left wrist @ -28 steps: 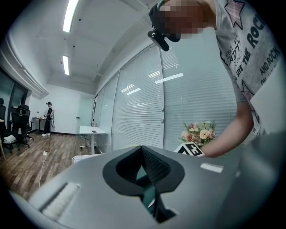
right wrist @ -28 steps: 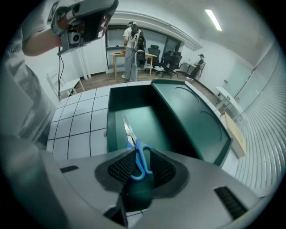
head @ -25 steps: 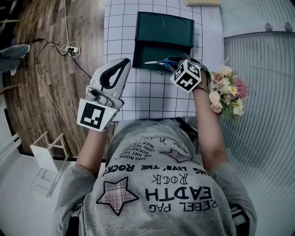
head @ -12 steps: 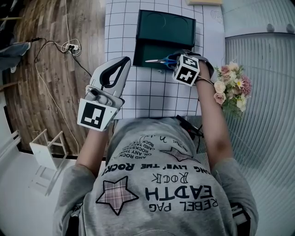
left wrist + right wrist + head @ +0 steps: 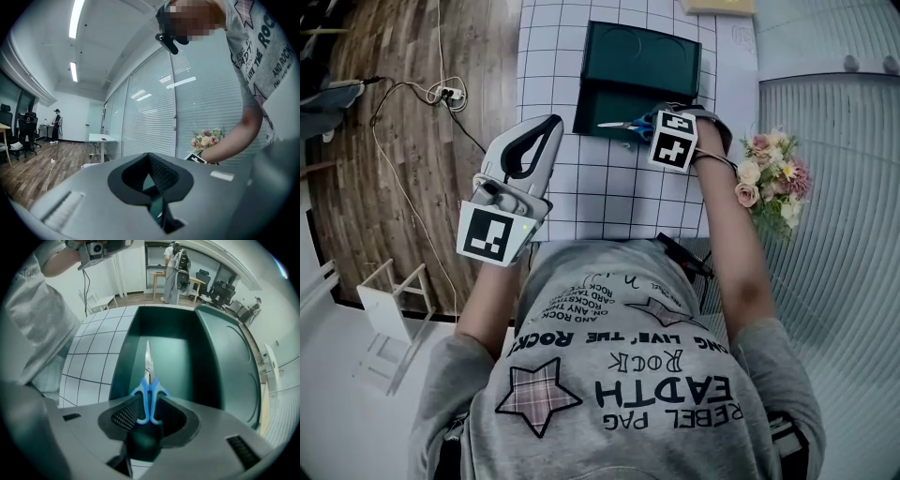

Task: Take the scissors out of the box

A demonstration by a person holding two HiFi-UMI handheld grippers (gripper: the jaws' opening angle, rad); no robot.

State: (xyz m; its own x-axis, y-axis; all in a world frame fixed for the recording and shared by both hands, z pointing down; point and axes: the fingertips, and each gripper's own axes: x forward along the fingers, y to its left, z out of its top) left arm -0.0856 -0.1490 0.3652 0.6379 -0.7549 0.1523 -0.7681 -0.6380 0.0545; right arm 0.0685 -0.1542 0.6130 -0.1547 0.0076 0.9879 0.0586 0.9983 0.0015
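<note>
Right claw [image 5: 149, 420]: clamped on the blue handles of the scissors [image 5: 148, 380], held above the open box [image 5: 225, 362]; forearm stretched along the worktop's [image 5: 609, 187] right edge.
Left claw [image 5: 152, 187]: closed, empty, raised over the near-left corner.

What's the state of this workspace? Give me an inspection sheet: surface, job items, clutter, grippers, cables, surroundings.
Surface: white gridded mat on the table.
Job's things: dark green box, open, on the mat; blue-handled scissors at its near edge, blades pointing over its inside.
Clutter: flower bouquet right of the mat.
Grippers: right hand-held gripper shut on the scissors' handles; left hand-held gripper shut, nothing between its jaws, held at the mat's left edge.
Cables: power strip with cords on the floor, left of the table.
Surroundings: wooden floor; small white stand; people in the background.
</note>
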